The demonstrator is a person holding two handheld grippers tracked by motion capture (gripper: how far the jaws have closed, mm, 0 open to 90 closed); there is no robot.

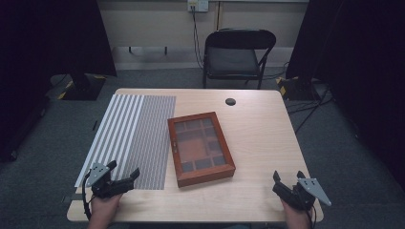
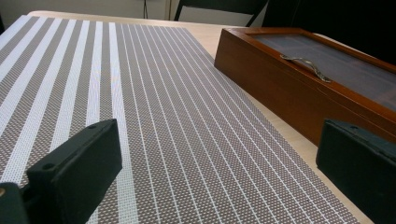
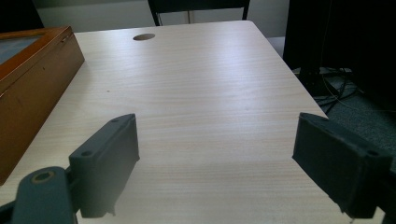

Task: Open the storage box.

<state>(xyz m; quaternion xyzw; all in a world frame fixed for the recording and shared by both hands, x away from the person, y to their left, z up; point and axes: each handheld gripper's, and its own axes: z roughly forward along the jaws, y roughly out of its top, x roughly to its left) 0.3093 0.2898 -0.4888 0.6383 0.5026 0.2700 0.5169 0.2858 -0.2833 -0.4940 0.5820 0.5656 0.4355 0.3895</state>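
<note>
I see the pale wood-grain rectangular table [image 1: 258, 138] taking up most of the high view, with a black folding chair [image 1: 237, 55] standing on the grey floor beyond its far edge. On the table's left part lies a woven placemat, brown with white stripes [image 1: 131, 138], flat and running from the far side towards the near edge. Just right of the placemat, near the table's middle, sits the reddish-brown wooden box with a glass-paned lid [image 1: 200, 148], turned slightly askew, its lid closed and a small metal handle [image 2: 306, 66] on the long side that faces the placemat. My left gripper [image 1: 125, 172] hovers over the near end of the placemat, jaws spread wide with nothing between them, close to the box's near left corner. My right gripper [image 1: 288, 178] sits at the near right corner of the table, also spread and empty, well apart from the box. A small dark round hole [image 1: 230, 101] marks the tabletop near its far edge.
</note>
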